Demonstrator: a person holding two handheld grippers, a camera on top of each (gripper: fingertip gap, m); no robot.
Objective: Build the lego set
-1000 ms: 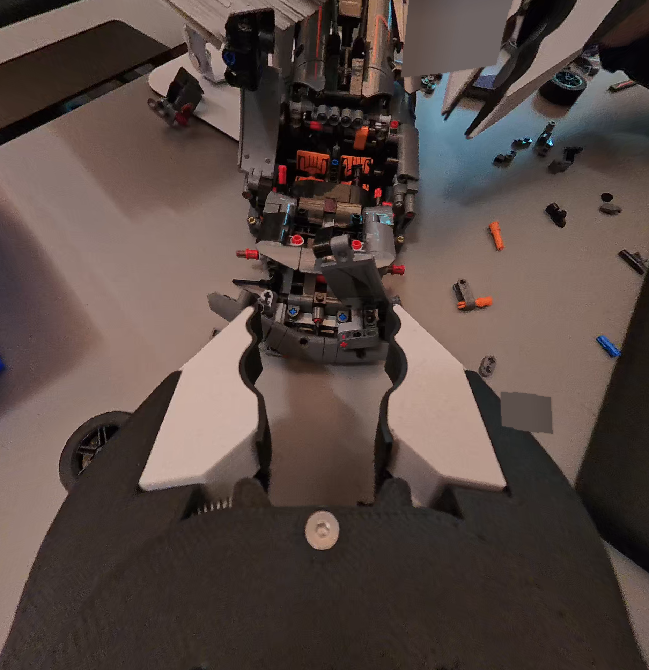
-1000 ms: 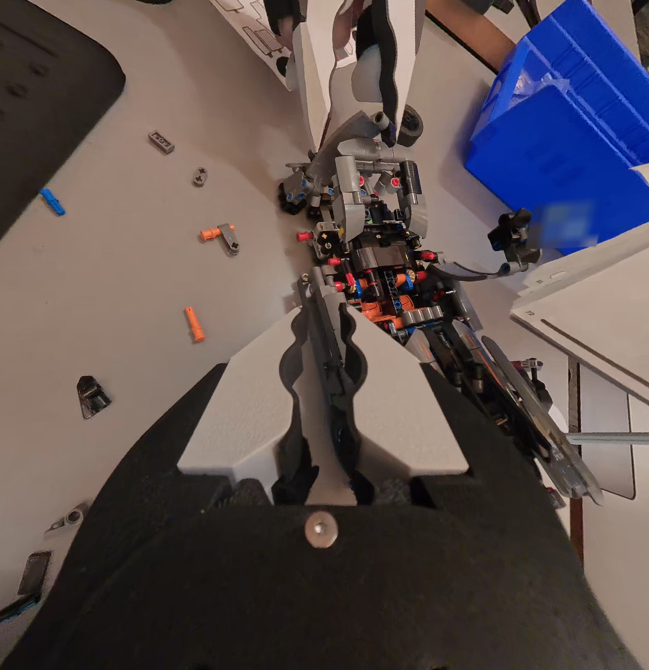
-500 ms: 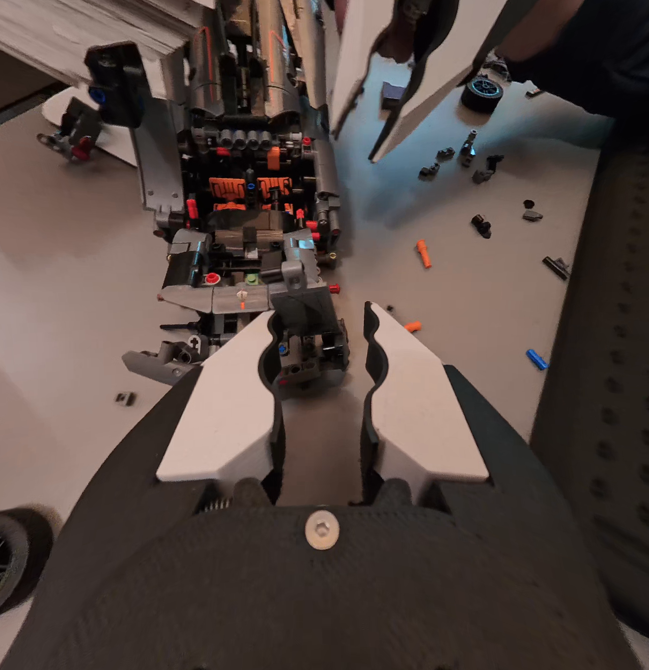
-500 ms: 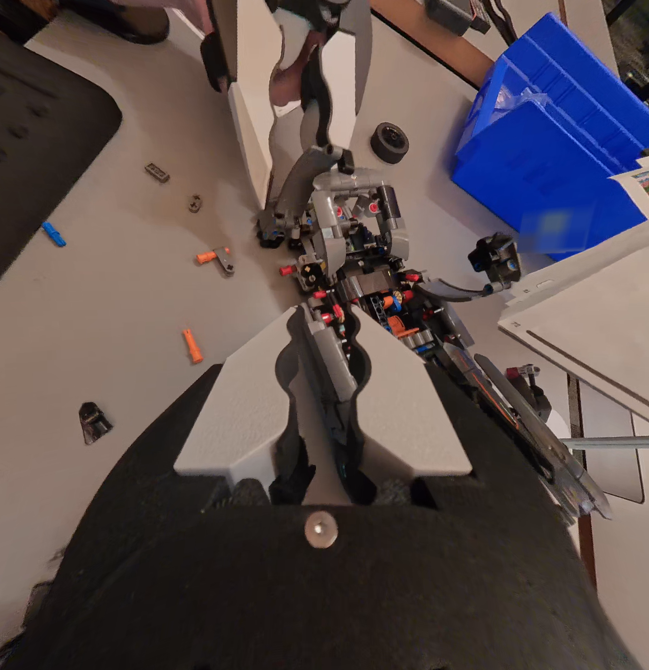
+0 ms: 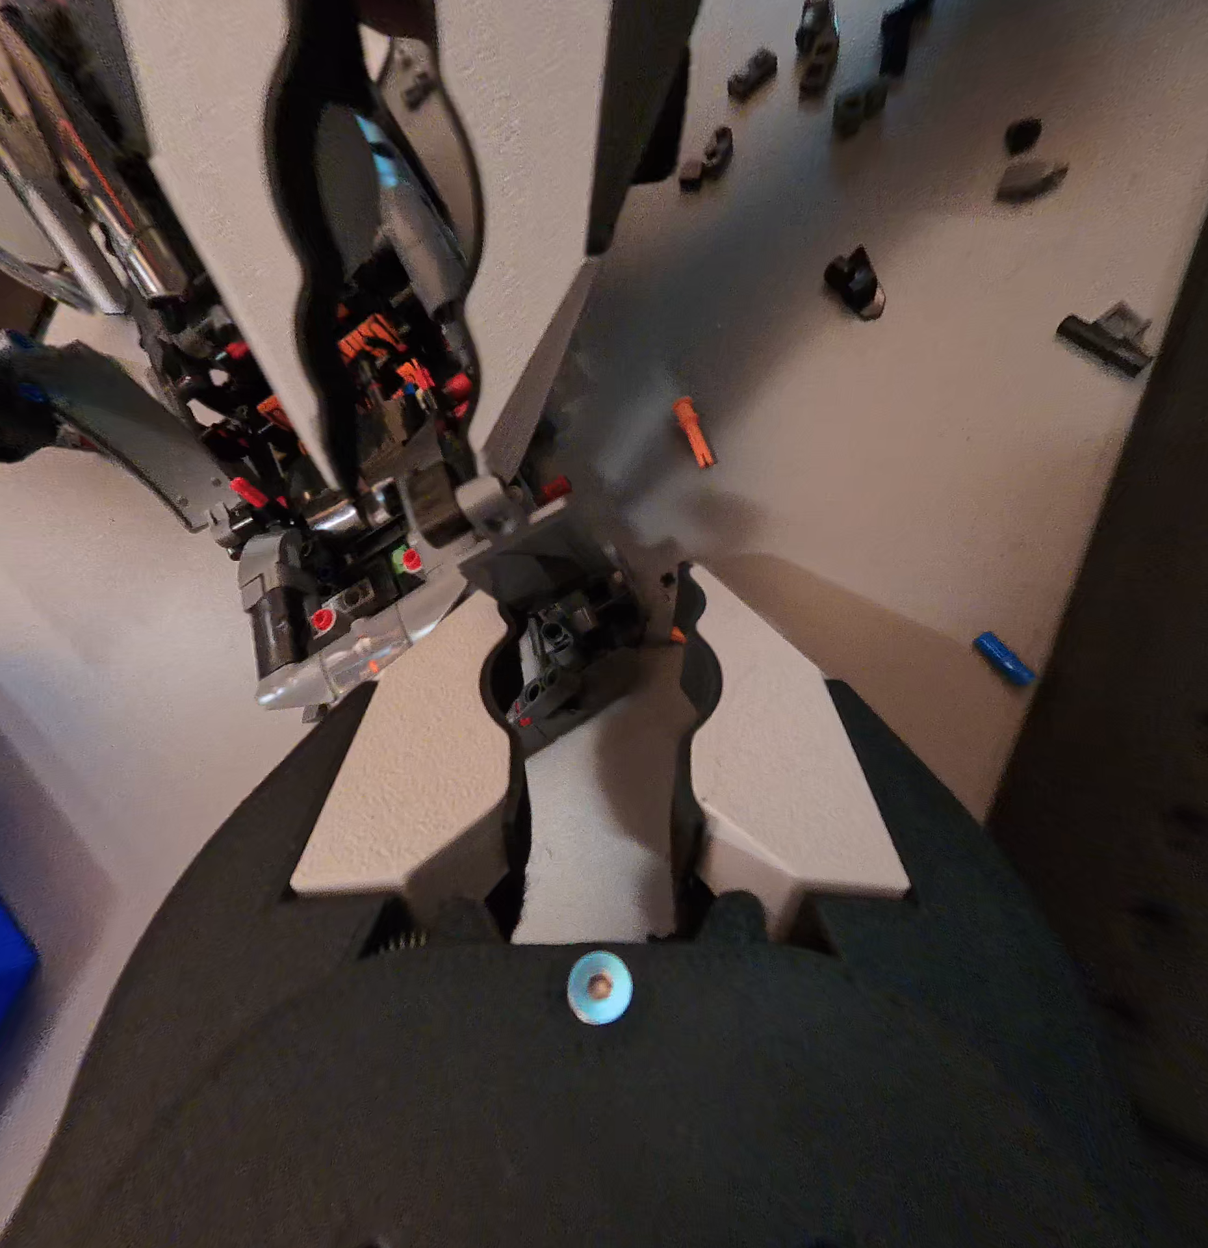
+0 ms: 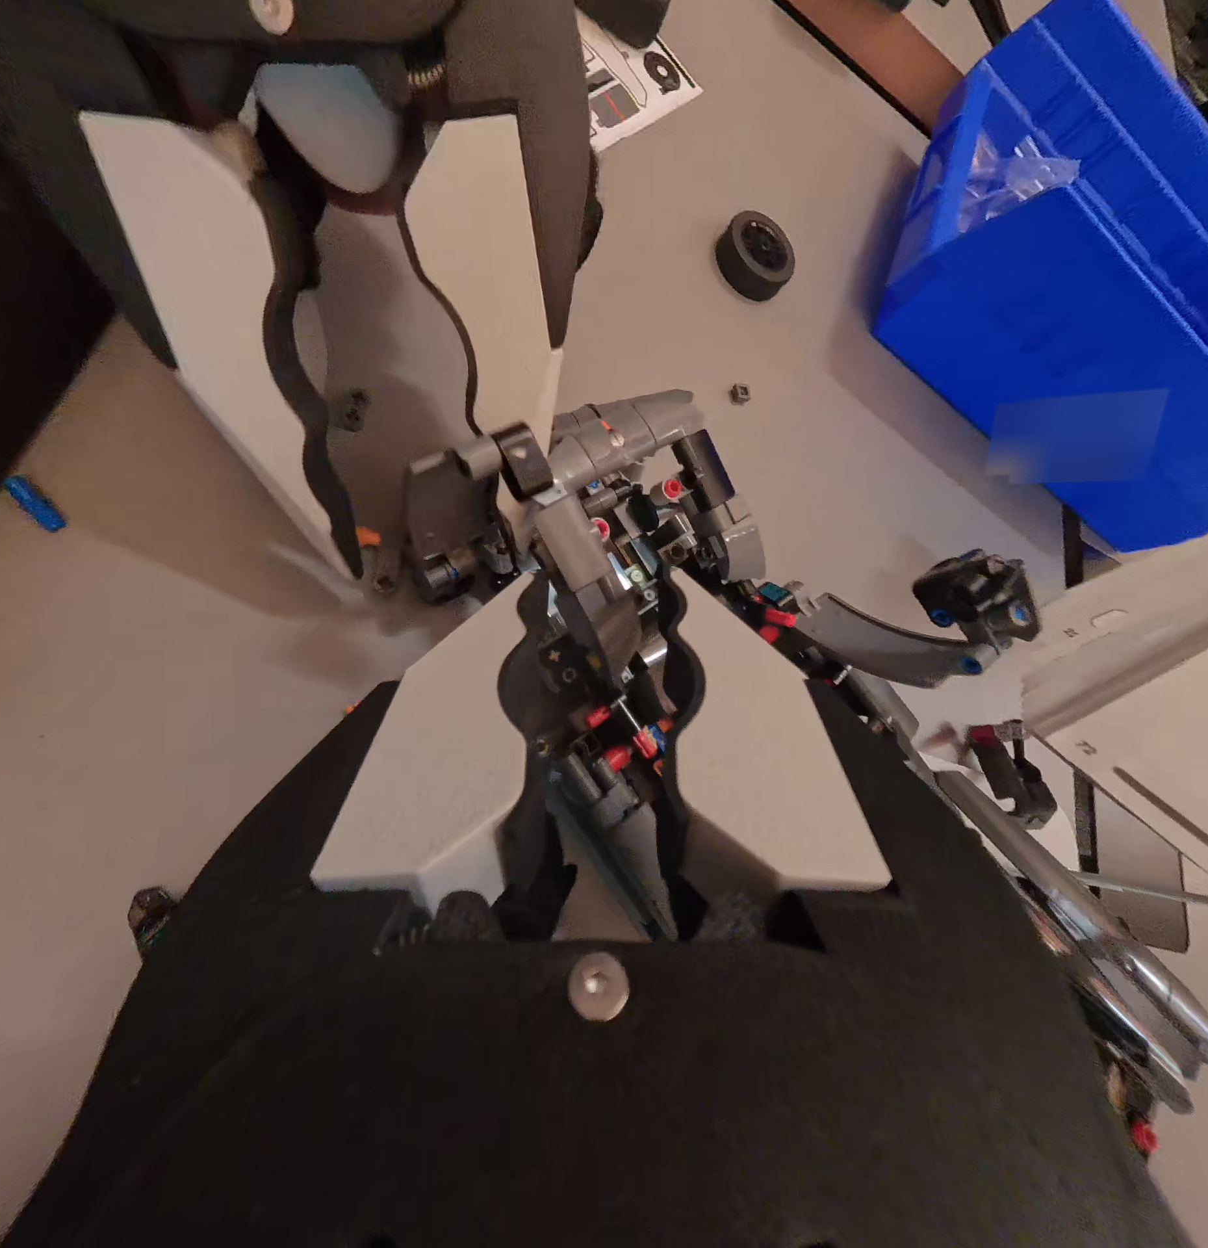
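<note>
Fingers of the right gripper (image 6: 597,648) clamp the lego model (image 6: 587,540); left gripper (image 5: 597,648) fingers part-open around its end.

A blue bin (image 6: 1087,324) fills the upper right of the right wrist view, with crumpled clear plastic (image 6: 1013,172) in its top. A white printed sheet (image 6: 638,88) lies at the top centre on the pale table (image 6: 817,135). In the left wrist view, a dark mat (image 5: 1148,608) runs down the right edge.

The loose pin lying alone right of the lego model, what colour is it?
Orange; the pin shows best in the left wrist view, on the table.
</note>
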